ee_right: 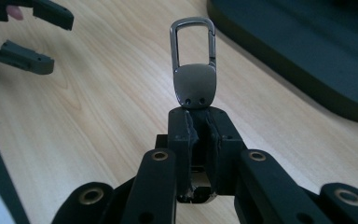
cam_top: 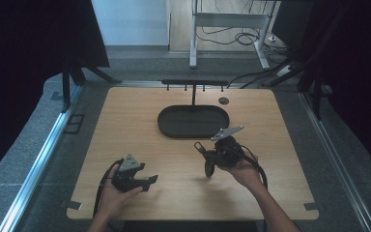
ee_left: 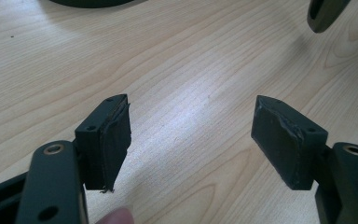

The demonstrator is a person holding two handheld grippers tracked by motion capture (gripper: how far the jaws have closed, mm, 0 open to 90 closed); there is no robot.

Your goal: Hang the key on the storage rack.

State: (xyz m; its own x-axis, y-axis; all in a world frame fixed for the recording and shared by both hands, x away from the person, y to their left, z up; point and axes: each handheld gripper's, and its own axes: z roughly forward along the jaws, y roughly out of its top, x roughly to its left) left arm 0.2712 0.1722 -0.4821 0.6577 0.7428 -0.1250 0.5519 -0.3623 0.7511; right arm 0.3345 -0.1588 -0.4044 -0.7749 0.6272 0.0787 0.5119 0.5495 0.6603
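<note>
A metal carabiner clip (ee_right: 193, 70) with a grey rounded body sticks up from between the pads of my right gripper (ee_right: 200, 114), which is shut on its lower end. In the high view the right gripper (cam_top: 211, 159) is held a little above the table's middle right, and the clip (cam_top: 208, 169) hangs from it toward the wood. My left gripper (cam_top: 149, 182) is low at the front left, and its jaws (ee_left: 193, 112) stand wide open over bare wood. The end of the clip (ee_left: 324, 11) shows at the top right of the left gripper view.
A black oval tray (cam_top: 164, 126) lies at the table's far middle, with a black bar with several hooks (cam_top: 193, 83) on a post behind it. A round grommet (cam_top: 223, 100) sits at the back. The tray's rim (ee_right: 298, 56) lies just right of the clip. Cables cross the floor behind.
</note>
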